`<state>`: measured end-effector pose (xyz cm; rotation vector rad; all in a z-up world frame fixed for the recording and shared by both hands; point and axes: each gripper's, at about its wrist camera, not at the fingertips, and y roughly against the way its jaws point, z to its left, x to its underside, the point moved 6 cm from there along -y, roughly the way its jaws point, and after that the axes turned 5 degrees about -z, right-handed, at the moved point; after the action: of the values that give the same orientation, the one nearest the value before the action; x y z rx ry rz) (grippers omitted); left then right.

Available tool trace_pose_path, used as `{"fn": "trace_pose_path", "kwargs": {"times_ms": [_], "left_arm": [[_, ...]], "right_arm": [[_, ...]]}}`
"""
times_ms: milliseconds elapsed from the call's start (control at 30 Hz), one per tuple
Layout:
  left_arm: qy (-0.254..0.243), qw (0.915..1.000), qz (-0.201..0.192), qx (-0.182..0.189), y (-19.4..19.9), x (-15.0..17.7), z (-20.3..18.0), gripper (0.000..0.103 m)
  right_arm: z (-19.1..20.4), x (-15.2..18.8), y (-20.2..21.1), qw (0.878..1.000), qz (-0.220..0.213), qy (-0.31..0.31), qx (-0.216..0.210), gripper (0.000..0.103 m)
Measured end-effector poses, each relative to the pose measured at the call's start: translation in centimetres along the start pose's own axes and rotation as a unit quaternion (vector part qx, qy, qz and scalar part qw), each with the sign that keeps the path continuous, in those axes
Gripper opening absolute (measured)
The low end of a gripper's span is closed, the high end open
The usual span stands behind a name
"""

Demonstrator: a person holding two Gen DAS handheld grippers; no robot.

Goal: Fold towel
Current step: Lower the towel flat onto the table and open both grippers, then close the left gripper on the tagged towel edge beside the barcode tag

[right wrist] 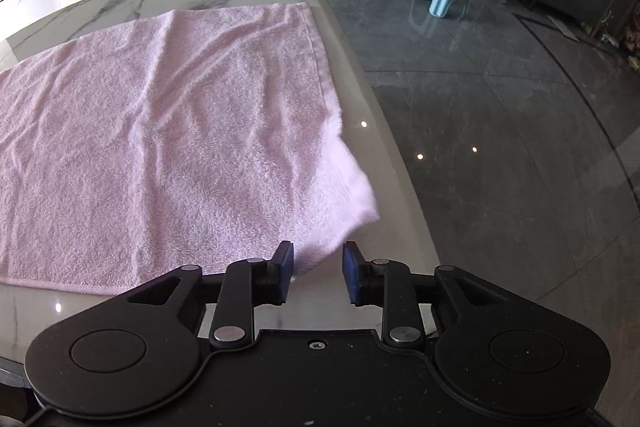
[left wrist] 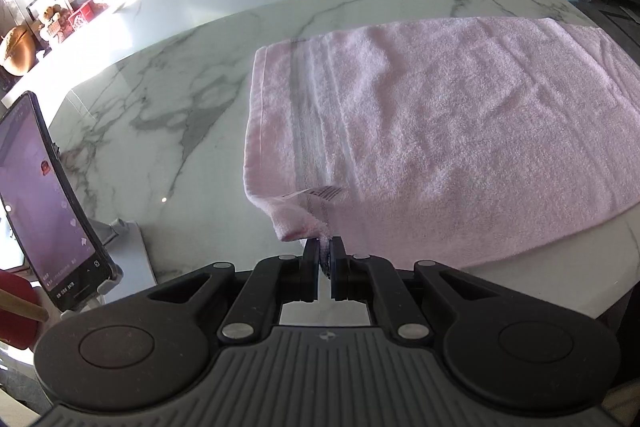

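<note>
- Pink towel [left wrist: 460, 131] lay spread on the marble table [left wrist: 168, 99], mostly flat with light wrinkles, striped band and label at its left end.
- Left gripper [left wrist: 325, 259] sat at the towel's near left corner, jaws pressed together on that corner; the corner was lifted and curled up off the table.
- Right gripper [right wrist: 318, 273] was at the towel's near right corner, jaws apart, the corner lying between and just ahead of the fingers; contact could not be told.
- Towel's right edge ran close along the table's right edge in the right wrist view.
- Phone [left wrist: 48, 203] stood on a stand, near left, well apart from the towel.
</note>
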<state>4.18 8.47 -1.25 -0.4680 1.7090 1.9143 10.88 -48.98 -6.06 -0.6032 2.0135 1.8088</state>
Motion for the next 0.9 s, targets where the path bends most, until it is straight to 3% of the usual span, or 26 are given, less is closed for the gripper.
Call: {"fn": "trace_pose_path", "kwargs": {"times_ms": [167, 333, 400, 533, 733, 900], "left_arm": [[0.020, 0.9998, 0.002, 0.004, -0.6, 0.8, 0.4, 0.004], [0.043, 0.9990, 0.002, 0.008, -0.7, 0.5, 1.3, 0.007], [0.050, 0.9987, 0.003, 0.006, -0.7, 0.7, 1.5, 0.014], [0.066, 0.9978, 0.000, 0.009, -0.3, 0.7, 1.8, 0.046], [0.092, 0.9956, -0.013, 0.006, 0.4, 0.8, 2.4, 0.050], [0.153, 0.9881, -0.011, -0.003, 0.2, 0.6, 3.7, 0.054]], "right_arm": [[-1.6, 1.2, -0.2, 1.000, 0.007, -0.021, 0.015, 0.034], [0.8, 1.4, 2.0, 0.999, -0.023, -0.013, -0.025, 0.043], [2.7, 1.4, 3.1, 0.998, -0.040, -0.004, -0.043, 0.044], [7.2, 2.0, 5.3, 0.994, -0.076, 0.021, -0.076, 0.045], [13.8, 4.3, 6.3, 0.987, -0.109, 0.062, -0.103, 0.046], [14.9, 5.2, 4.4, 0.992, -0.103, 0.045, -0.061, 0.046]]}}
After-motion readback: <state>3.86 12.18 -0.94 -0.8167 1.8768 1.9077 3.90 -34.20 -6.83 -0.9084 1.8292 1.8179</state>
